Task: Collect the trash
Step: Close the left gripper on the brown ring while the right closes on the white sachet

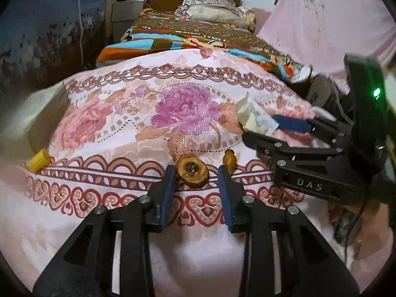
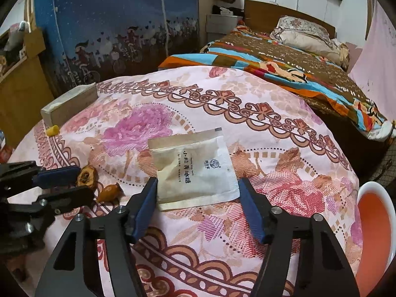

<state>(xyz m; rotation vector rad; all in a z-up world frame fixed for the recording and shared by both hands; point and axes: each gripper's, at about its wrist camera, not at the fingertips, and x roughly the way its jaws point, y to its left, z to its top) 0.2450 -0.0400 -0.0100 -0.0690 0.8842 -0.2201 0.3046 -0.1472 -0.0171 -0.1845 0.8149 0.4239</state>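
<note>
Pink floral cloth [image 2: 284,153] covers the desk I work over. My left gripper [image 1: 196,173] has its jaws parted round a dried fruit slice [image 1: 192,174], one pad touching, nothing gripped. Right of that slice my right gripper [image 2: 198,190] straddles a white sachet [image 2: 195,168], jaws half open. Left of the slice lies a yellow cap [image 1: 39,160].

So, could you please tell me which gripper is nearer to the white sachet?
Right. The right gripper has its jaws on either side of the white sachet; the left gripper sits away, beside the dried fruit slice.
</note>
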